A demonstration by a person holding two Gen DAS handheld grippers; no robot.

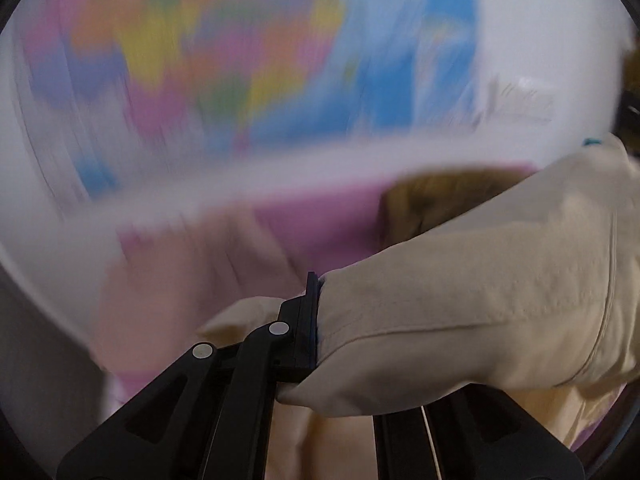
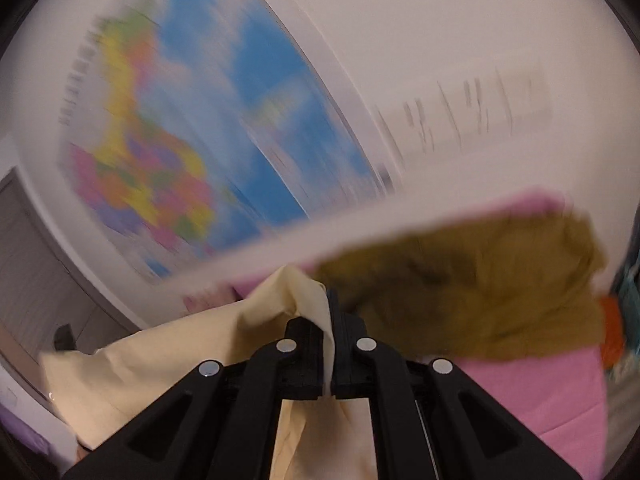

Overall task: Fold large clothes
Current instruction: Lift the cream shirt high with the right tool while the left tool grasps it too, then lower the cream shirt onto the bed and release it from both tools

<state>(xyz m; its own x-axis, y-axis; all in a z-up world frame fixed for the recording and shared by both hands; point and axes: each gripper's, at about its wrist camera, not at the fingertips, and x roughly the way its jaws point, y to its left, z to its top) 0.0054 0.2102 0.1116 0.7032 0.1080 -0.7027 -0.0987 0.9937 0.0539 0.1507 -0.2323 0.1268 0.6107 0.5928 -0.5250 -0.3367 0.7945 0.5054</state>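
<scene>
A pale cream garment (image 1: 460,320) fills the lower right of the left wrist view. My left gripper (image 1: 316,320) is shut on its edge, and the cloth drapes over the right finger and hides it. In the right wrist view the same cream garment (image 2: 168,360) hangs to the left and below. My right gripper (image 2: 329,336) is shut on a fold of it, pinched between the two black fingers (image 2: 304,352). Both views are smeared by motion.
A pink-covered surface (image 2: 540,392) lies below, with an olive-brown garment (image 2: 480,288) heaped on it and something orange (image 2: 612,332) at its right. A colourful wall map (image 1: 240,60) and a white wall (image 2: 440,40) stand behind. The olive-brown garment (image 1: 448,196) also shows beyond the cream cloth.
</scene>
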